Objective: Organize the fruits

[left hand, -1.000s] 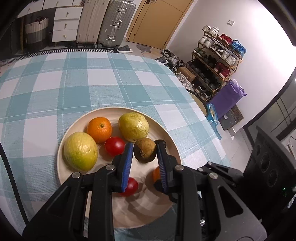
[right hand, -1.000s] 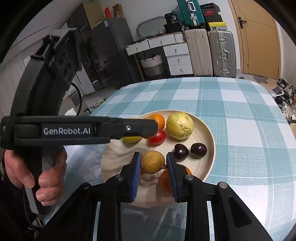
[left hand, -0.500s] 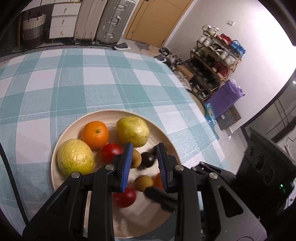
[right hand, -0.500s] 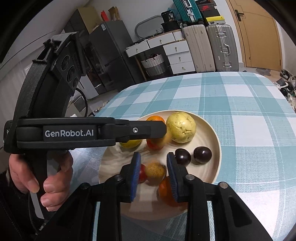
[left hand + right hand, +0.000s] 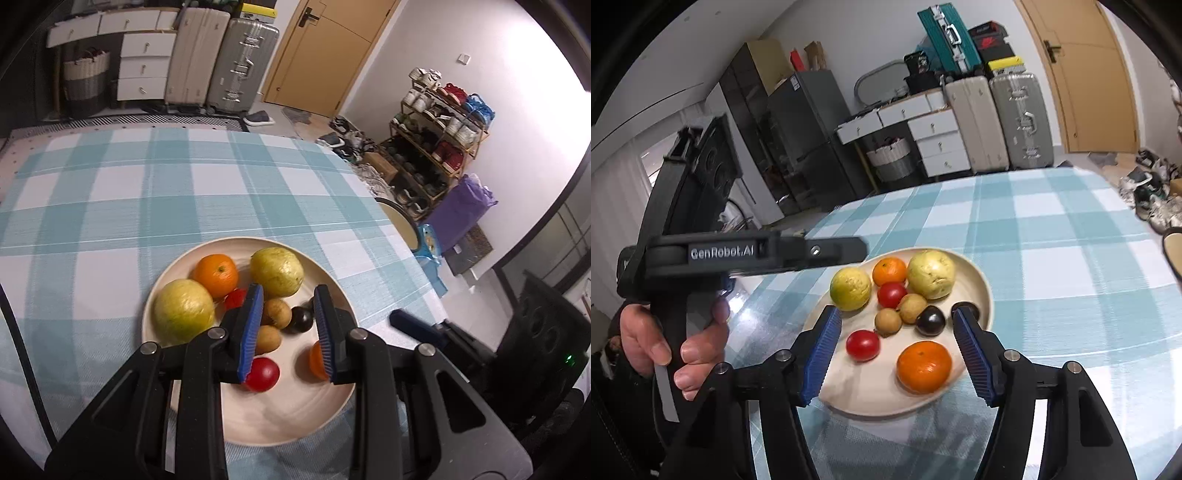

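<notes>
A cream plate [image 5: 295,417] [image 5: 871,391] on the checked tablecloth holds several fruits: two yellow-green guavas [image 5: 183,309] [image 5: 931,274], two oranges [image 5: 217,276] [image 5: 924,366], two red tomatoes [image 5: 261,373] [image 5: 863,345], two brown round fruits [image 5: 276,313] [image 5: 888,322] and dark plums [image 5: 301,319] [image 5: 930,320]. My left gripper [image 5: 288,332] is open and empty above the plate's middle. My right gripper [image 5: 897,354] is wide open and empty above the plate's near side. The left gripper's body [image 5: 720,251] shows in the right wrist view.
The teal and white checked tablecloth [image 5: 147,192] covers the table beyond the plate. The table's right edge [image 5: 406,258] drops to the floor by a shoe rack [image 5: 439,136]. Suitcases [image 5: 221,62] and drawers stand at the far wall.
Both grippers let go of their brown fruits, which now lie on the plate. The right gripper opened wide and drew back; the left opened a little and rose.
</notes>
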### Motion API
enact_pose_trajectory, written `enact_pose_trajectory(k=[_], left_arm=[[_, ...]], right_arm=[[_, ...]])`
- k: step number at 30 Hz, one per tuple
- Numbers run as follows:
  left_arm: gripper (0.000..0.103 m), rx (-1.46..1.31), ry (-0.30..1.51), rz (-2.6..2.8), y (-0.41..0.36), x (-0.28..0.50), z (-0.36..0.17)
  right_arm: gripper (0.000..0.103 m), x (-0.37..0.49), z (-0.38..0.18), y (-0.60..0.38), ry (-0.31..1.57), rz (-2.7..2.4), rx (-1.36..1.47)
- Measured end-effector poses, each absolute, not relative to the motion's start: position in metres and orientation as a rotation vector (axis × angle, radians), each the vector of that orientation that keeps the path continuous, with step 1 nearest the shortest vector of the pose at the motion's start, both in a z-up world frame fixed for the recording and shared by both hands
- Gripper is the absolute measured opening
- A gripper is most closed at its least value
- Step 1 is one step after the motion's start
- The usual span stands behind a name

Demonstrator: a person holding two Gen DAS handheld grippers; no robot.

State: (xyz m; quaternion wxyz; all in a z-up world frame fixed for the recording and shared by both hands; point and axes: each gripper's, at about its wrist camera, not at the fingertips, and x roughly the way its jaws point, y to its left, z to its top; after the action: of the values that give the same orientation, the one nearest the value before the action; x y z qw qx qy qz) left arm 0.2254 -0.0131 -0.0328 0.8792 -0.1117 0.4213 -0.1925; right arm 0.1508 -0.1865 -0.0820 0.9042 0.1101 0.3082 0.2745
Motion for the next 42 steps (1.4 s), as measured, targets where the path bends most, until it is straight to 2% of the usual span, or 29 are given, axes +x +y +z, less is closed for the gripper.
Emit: enact_pose_trajectory(k=[4,9,11,13,15,18,21,26,29,32,42], left_arm=[[0.024,-0.186,0.86,-0.362,-0.013,0.207,-0.024],[0.029,-0.145,0.816,-0.323,-0.013,0.183,-0.012],[0.036,-0.139,0.795,-0.291,-0.01,0.174,-0.007],[0.052,-0.138,0.767,-0.251,-0.006,0.165,-0.003],[0.06,-0.135,0.743,-0.218,-0.003,0.159,0.001],[0.063,-0.136,0.698,-0.182,0.005,0.148,0.01],[0.082,-0.121,0.638,-0.116,0.011,0.137,0.022],[0.088,-0.078,0.53,-0.045,0.015,0.118,0.043],[0.103,-0.048,0.465,0.031,0.016,0.107,0.05],[0.102,-0.032,0.406,0.052,0.017,0.096,0.054],[0.102,-0.061,0.371,0.043,0.028,0.082,0.044]], right_arm=[[0.08,0.139,-0.073,-0.192,0.598,0.536,0.22],[0.085,0.128,-0.06,-0.195,0.536,0.512,0.22],[0.086,0.125,-0.056,-0.196,0.519,0.51,0.225],[0.087,0.121,-0.051,-0.196,0.506,0.512,0.219],[0.087,0.118,-0.044,-0.195,0.483,0.523,0.195],[0.093,0.112,-0.031,-0.195,0.436,0.522,0.16],[0.098,0.108,-0.021,-0.195,0.402,0.525,0.163],[0.102,0.097,-0.005,-0.188,0.337,0.532,0.118],[0.103,0.09,0.002,-0.184,0.304,0.52,0.085],[0.103,0.089,0.003,-0.184,0.297,0.516,0.085],[0.103,0.085,-0.006,-0.191,0.236,0.474,0.083]])
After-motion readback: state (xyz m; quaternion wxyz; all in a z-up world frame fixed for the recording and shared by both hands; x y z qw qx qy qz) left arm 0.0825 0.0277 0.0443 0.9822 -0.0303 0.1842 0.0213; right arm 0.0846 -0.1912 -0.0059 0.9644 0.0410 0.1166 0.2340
